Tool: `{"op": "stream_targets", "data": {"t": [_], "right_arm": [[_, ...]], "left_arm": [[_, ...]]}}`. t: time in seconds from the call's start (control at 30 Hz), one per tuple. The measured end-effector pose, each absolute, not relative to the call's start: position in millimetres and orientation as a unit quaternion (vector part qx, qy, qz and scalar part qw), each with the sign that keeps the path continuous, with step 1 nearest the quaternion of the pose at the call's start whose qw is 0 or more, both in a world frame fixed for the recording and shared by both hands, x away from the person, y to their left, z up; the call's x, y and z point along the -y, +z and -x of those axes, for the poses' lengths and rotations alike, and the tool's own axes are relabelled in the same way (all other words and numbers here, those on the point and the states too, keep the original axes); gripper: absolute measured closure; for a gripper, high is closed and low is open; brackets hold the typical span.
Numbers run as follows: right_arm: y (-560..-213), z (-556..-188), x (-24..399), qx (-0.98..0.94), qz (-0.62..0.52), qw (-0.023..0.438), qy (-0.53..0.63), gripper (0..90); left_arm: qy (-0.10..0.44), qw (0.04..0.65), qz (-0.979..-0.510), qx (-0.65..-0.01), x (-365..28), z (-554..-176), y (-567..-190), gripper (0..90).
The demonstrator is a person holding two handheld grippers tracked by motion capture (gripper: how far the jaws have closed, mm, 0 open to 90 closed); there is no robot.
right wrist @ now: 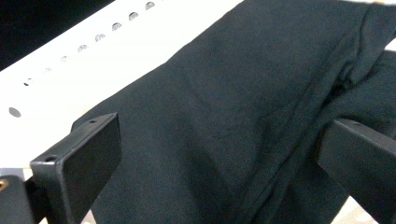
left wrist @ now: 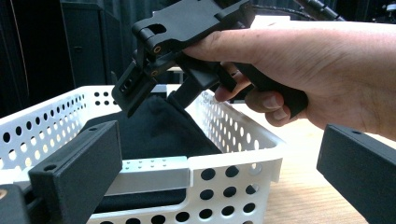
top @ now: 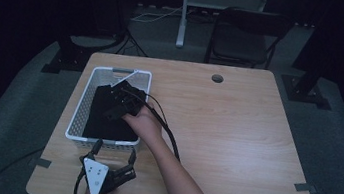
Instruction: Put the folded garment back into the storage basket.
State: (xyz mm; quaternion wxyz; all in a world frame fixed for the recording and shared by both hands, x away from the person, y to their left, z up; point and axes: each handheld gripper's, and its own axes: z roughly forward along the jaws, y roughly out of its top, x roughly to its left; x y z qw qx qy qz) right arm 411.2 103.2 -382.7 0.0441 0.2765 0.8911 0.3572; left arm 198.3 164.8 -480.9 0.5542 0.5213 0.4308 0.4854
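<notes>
Two grippers, one white perforated basket as my landmark. Inside the basket lies the black cloth, folded flat across its floor, one edge riding up against the far wall. My right gripper hangs over the basket's interior, jaws spread wide with nothing between them; in the right gripper view the cloth passes below both pads, untouched. My left gripper rests on the table just outside the basket's near wall, jaws likewise wide and empty. I judge the cloth light, limp and non-slippery: it will sag and unfold when lifted. The best hold is probably the raised fold or seam near the basket's right wall, pinched through all layers.
</notes>
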Motion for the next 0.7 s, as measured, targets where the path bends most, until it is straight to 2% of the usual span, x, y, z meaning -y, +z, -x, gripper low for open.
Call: {"op": "stream_targets", "data": {"t": [0.37,0.7], "right_arm": [[-379,-402,-96,-0.877,-0.251,0.047,0.406,0.5],[-376,-397,-90,-0.867,-0.234,0.030,0.438,0.4]], "left_arm": [[0.485,0.554,-0.522,-0.431,-165,-198,-481,1.3],[0.485,0.554,-0.522,-0.431,-165,-198,-481,1.3]]}}
